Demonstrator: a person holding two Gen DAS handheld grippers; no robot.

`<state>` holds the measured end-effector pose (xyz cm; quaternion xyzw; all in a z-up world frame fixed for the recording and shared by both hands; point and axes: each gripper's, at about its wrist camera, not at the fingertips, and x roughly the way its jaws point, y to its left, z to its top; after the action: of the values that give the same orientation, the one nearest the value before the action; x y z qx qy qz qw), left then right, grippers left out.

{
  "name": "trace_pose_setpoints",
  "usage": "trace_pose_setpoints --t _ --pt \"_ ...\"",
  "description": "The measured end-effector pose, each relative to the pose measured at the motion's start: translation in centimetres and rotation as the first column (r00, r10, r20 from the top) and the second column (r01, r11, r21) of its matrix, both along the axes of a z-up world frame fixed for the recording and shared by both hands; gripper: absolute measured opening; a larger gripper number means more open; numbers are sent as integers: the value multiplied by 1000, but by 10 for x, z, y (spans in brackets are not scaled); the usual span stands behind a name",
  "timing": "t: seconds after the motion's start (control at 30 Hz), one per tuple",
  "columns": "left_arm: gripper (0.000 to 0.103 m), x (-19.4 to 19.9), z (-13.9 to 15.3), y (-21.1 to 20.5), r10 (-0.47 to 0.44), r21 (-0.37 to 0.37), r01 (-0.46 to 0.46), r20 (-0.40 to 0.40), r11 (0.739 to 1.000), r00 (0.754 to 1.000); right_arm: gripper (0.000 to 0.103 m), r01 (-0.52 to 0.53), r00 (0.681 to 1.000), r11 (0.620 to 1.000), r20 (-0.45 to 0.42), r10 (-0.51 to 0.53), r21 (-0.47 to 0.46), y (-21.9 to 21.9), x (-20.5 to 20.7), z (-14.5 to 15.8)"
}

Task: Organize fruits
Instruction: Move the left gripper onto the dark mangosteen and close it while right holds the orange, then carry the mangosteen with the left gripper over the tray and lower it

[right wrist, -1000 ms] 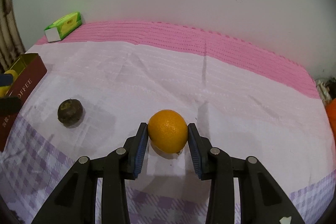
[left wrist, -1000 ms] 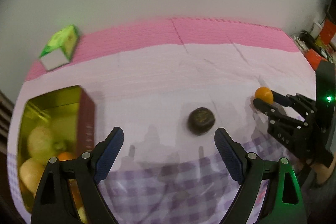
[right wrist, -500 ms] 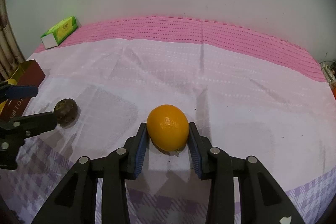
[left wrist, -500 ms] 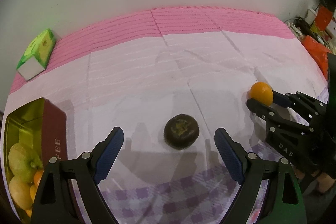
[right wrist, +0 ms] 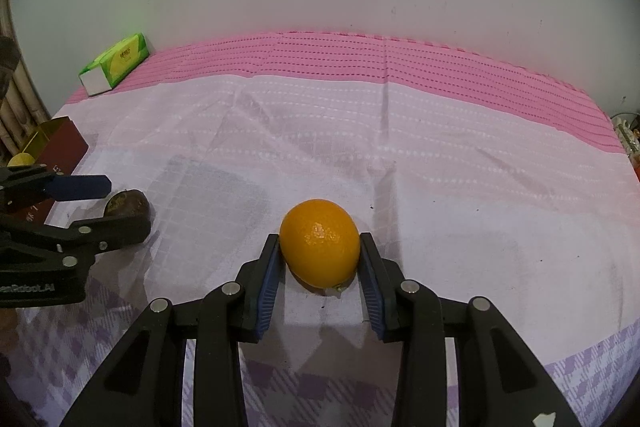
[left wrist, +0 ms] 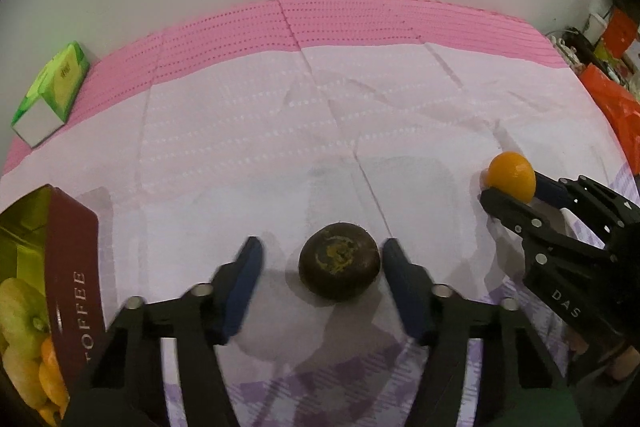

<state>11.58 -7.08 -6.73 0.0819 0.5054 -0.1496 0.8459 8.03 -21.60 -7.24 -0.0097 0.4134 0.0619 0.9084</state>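
Left wrist view shows our left gripper (left wrist: 320, 263) straddling the dark round fruit (left wrist: 339, 267), which sits on the pale cloth (left wrist: 280, 131). Its jaws have just been closing on the fruit; the right pad looks to touch it, while a gap shows at the left pad, so we judge no grip yet. Our right gripper (right wrist: 320, 263) pinches the orange (right wrist: 320, 242) firmly between both pads, near the middle of the cloth, ready, we think, for carrying. At far left the toffee tin (left wrist: 72, 267) stands open with fruit inside, likely the destination for both.
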Motion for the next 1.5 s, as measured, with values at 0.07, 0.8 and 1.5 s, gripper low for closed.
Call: trace_pose_setpoints --t 0.07,0.8,1.5 --pt "49 0 -2 0 1 -11 -1 -7 1000 1000 36 1 1000 1000 0 -1 0 0 -1 0" --pt "40 -36 23 31 100 -16 -100 28 995 995 36 2 1000 1000 0 -2 -10 1 -1 -1" --pt "40 -66 84 101 279 -34 -277 139 960 950 36 1 1000 1000 0 -1 -15 1 0 -1"
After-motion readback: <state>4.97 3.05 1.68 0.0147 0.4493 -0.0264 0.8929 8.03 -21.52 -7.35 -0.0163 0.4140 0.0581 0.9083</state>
